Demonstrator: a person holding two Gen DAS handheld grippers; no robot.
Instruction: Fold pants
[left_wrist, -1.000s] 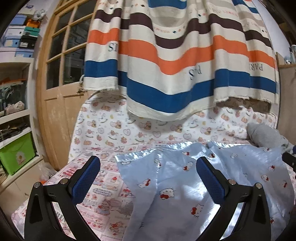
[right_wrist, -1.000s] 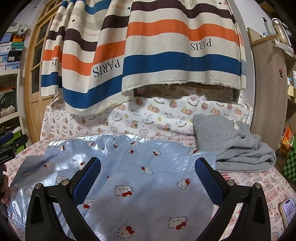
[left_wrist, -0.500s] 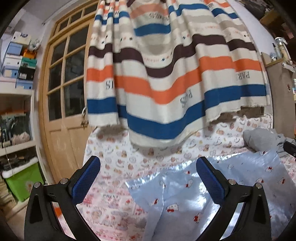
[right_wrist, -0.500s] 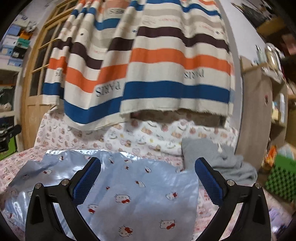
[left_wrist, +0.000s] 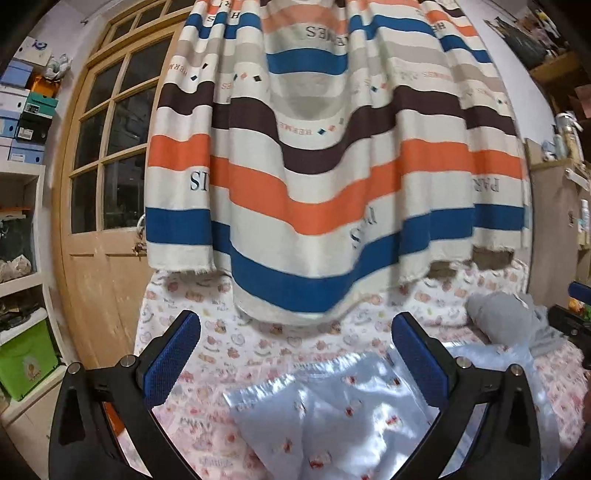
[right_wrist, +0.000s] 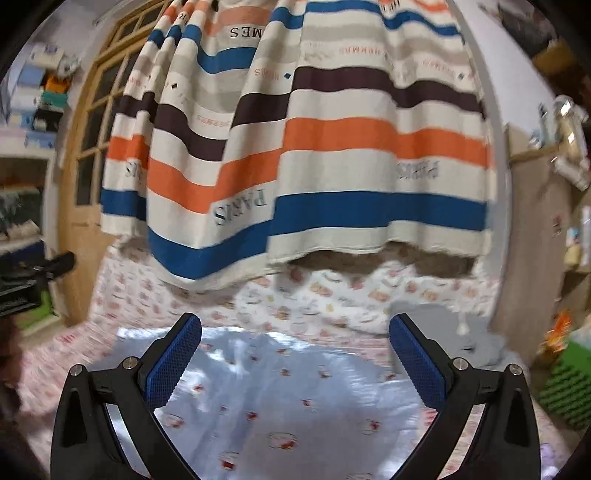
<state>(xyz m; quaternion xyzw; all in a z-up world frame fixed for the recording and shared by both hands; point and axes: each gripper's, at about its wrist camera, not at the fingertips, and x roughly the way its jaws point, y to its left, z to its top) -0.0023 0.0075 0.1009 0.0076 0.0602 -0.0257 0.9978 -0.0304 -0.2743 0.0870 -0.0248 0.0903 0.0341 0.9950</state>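
Shiny light-blue pants (left_wrist: 332, 417) with a small cat print lie spread on the patterned bed sheet (left_wrist: 229, 354). In the right wrist view the same pants (right_wrist: 280, 398) fill the lower middle. My left gripper (left_wrist: 295, 354) hovers open above the pants' left edge, nothing between its blue pads. My right gripper (right_wrist: 295, 354) is open too, held above the pants and apart from them. The left gripper's body (right_wrist: 26, 280) shows at the left edge of the right wrist view, and the right one (left_wrist: 572, 317) at the right edge of the left wrist view.
A striped curtain (left_wrist: 332, 184) hangs over the far side of the bed. A grey garment (right_wrist: 454, 332) lies at the bed's right end. A wooden door (left_wrist: 103, 206) and shelves with a green bin (left_wrist: 26, 358) stand left; a wooden cabinet (right_wrist: 535, 240) stands right.
Both grippers have lifted and drawn back from the pants, so the pants sit lower and smaller in each view. Both stay open and empty. The pants lie as before.
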